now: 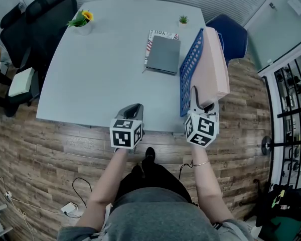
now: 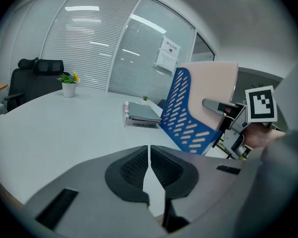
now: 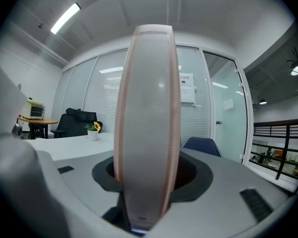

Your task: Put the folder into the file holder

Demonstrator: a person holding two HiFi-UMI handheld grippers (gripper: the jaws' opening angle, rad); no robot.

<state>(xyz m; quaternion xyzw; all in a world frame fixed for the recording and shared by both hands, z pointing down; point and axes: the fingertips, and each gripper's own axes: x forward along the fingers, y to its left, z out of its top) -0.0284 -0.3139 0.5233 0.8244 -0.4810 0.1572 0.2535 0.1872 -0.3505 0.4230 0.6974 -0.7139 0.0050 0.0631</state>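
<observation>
A pink folder (image 1: 213, 64) stands on edge in the blue lattice file holder (image 1: 190, 69) at the table's right side. My right gripper (image 1: 203, 104) is at the folder's near end. In the right gripper view the folder (image 3: 149, 108) rises between the jaws, and a dark gap shows on each side of it, so the right gripper (image 3: 146, 175) is open around it. My left gripper (image 1: 133, 110) hovers over the table's front edge, shut and empty. In the left gripper view its pads meet at the left gripper (image 2: 149, 155), with the file holder (image 2: 181, 118) and folder (image 2: 211, 83) to the right.
A grey notebook (image 1: 163, 54) lies on a magazine left of the holder. A potted sunflower (image 1: 83, 20) and a small plant (image 1: 183, 20) sit at the far edge of the table (image 1: 100, 74). A black office chair (image 1: 37, 19) and a blue chair (image 1: 231, 34) flank it.
</observation>
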